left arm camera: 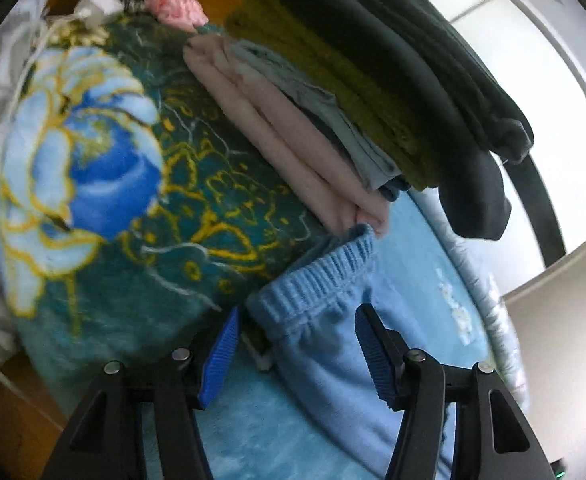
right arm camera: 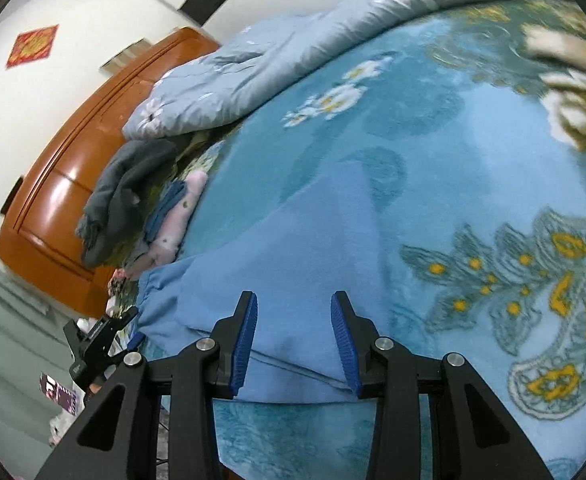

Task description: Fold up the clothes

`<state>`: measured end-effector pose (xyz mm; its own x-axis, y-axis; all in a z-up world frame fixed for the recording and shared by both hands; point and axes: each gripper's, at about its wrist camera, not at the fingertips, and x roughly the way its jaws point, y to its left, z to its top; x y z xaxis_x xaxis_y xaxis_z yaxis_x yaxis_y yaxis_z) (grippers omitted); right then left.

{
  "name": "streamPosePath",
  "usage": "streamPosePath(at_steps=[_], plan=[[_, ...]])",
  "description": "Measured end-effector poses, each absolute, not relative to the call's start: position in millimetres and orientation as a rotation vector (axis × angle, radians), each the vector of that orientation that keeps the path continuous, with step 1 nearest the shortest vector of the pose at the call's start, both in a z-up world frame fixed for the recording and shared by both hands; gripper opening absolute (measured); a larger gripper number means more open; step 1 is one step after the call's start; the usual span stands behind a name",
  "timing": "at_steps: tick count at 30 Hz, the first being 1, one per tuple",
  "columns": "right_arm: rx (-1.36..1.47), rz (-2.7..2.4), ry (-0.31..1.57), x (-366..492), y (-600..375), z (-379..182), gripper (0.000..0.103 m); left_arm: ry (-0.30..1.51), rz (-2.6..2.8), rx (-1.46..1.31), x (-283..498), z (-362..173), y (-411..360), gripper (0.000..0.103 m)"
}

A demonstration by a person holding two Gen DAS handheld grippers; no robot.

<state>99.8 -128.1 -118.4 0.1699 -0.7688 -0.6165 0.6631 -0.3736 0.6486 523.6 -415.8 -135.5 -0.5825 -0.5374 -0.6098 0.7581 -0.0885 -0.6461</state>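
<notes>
Item: light-blue sweatpants (left arm camera: 333,344), lying flat on a floral fleece blanket (right arm camera: 473,168) that covers the bed. Elastic ribbed waistband (left arm camera: 317,280) at the left end, with a white drawstring tip just beside it; the leg portion (right arm camera: 293,248) runs across to the right end, where a doubled edge shows near the lower rim of the cloth. Left hand-held gripper (left arm camera: 297,356): jaws apart, straddling the waistband corner, not clamped. Right hand-held gripper (right arm camera: 293,340): jaws apart over the leg fabric, not clamped. Handling — judged soft, light, limp knit; it will sag and drag on the fleece instead of sliding cleanly, so it should be lifted clear when carried over. Best hold: the thick waistband on the left, the seamed edge on the right. Adjacent: stack of folded clothes (left arm camera: 333,92) — pink, grey-blue, olive, dark grey — close beside the waistband, limiting room that way. A rumpled quilt (right arm camera: 261,68) borders the far side; a wooden headboard (right arm camera: 73,168) stands beyond the stack. Open blanket lies to the right.
</notes>
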Motion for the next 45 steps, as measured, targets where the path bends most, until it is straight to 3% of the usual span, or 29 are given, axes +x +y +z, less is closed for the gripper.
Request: streamPosePath(at_steps=[2,5,8,13,19,24,33,38,39,43,45], plan=[[1.256,-1.516,-0.139,95,-123,-122,0.04,1.25,-1.808,0.272,519,-137,-418,0.036],[1.264,-1.507,-0.168,90,-120,-123,0.04,1.245,-1.807,0.269,515,-135,-420,0.024],[1.259,-1.517,-0.183,85,-116,-124,0.04,1.162,-1.854,0.249,507,-111,-409,0.023],[1.28,-1.525,-0.23,72,-105,-131,0.04,0.945,-2.067,0.238,464,-41,-378,0.023],[1.284,-1.527,-0.268,61,-91,-133,0.04,0.874,-2.357,0.264,389,11,-344,0.023],[1.277,-1.544,-0.305,53,-77,-132,0.04,0.869,-2.525,0.412,324,5,-313,0.023],[1.279,-1.553,-0.338,43,-64,-134,0.04,0.929,-2.54,0.877,254,-60,-262,0.023],[1.25,-1.524,-0.33,50,-69,-129,0.04,1.02,-2.496,0.991,252,-85,-254,0.024],[1.244,-1.514,-0.321,53,-72,-128,0.04,1.049,-2.493,0.995,256,-88,-254,0.025],[1.223,-1.475,-0.278,67,-86,-125,0.04,1.203,-2.54,0.985,274,-83,-256,0.049],[1.208,-1.454,-0.25,75,-96,-123,0.04,1.2,-2.577,0.928,291,-71,-258,0.052]])
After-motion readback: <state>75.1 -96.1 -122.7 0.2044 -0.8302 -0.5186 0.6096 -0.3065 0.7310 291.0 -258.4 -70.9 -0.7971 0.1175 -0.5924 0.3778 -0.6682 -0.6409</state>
